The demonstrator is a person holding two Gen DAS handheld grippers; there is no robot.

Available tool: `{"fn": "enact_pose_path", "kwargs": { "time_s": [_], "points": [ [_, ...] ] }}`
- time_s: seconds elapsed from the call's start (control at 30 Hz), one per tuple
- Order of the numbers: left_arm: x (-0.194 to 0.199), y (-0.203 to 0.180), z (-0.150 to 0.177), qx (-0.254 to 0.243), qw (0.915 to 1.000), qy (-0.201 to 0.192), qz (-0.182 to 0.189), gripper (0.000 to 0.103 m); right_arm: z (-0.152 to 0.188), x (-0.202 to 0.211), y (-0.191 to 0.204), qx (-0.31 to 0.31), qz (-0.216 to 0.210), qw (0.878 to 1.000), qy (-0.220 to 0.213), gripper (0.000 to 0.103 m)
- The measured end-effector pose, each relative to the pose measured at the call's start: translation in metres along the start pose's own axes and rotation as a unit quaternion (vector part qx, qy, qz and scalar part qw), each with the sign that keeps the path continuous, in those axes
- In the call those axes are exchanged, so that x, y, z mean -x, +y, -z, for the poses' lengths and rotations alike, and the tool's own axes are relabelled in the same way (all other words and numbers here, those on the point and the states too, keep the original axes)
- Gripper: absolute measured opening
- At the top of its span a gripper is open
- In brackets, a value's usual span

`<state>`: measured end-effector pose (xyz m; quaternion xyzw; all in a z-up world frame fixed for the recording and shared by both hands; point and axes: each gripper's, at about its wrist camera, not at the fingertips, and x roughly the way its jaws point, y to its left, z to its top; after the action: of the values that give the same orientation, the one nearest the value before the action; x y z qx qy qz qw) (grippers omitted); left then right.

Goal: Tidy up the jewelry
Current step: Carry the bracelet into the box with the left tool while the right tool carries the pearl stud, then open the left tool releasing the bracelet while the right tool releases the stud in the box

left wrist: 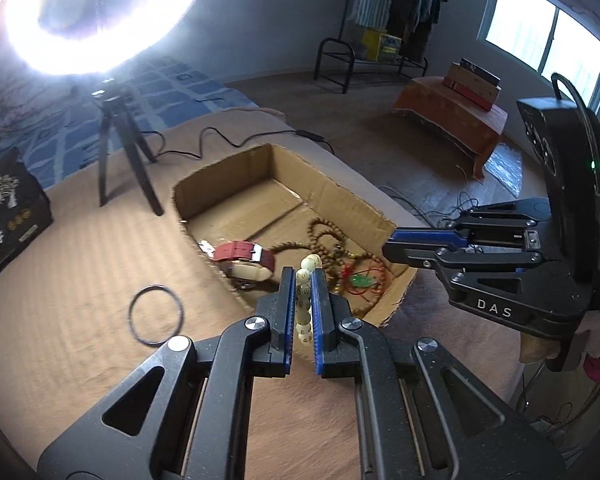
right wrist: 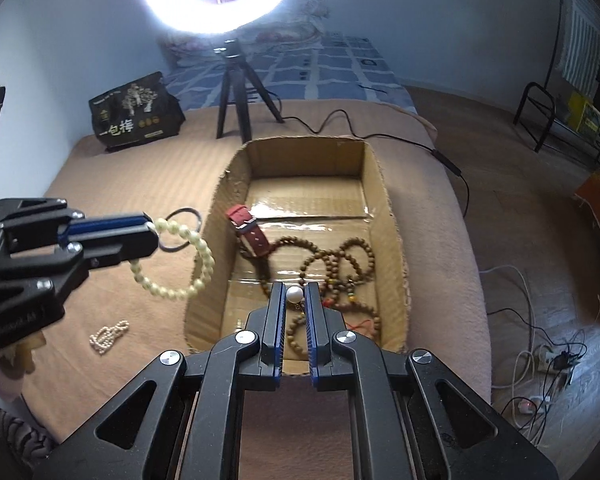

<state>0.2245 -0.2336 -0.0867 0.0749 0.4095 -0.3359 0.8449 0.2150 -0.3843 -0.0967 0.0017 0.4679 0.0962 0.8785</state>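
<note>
My left gripper [left wrist: 303, 276] is shut on a pale green bead bracelet [left wrist: 305, 304] and holds it above the bed, just left of the cardboard box [left wrist: 340, 192]; the right wrist view shows that gripper [right wrist: 150, 232] and the bracelet [right wrist: 188, 258] hanging from it. My right gripper [right wrist: 295, 292] is shut on a white pearl [right wrist: 295, 293] over the box's near end [right wrist: 236, 184]. In the box lie a red-strapped watch [right wrist: 249, 230], brown wooden bead strings [right wrist: 340, 264] and a green pendant on red cord [left wrist: 360, 281].
A black ring [left wrist: 155, 315] and a small white pearl strand [right wrist: 108, 336] lie on the tan blanket left of the box. A ring light on a tripod [right wrist: 236, 92] and a black bag [right wrist: 136, 114] stand behind. A cable [right wrist: 380, 136] runs off the bed's right edge.
</note>
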Motion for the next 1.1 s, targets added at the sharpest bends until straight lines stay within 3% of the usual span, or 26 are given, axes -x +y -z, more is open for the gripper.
{"fn": "enact_pose_path", "kwargs": {
  "time_s": [0.53, 1.1],
  "points": [
    [-0.030, -0.005, 0.006, 0.014, 0.9995, 0.026, -0.005, 0.006, 0.006, -0.026, -0.018, -0.015, 0.003, 1.000, 0.024, 0.008],
    [-0.037, -0.003, 0.009, 0.019, 0.9992, 0.036, 0.000, 0.006, 0.005, -0.025, -0.016, -0.012, 0.016, 1.000, 0.020, 0.010]
  ]
}}
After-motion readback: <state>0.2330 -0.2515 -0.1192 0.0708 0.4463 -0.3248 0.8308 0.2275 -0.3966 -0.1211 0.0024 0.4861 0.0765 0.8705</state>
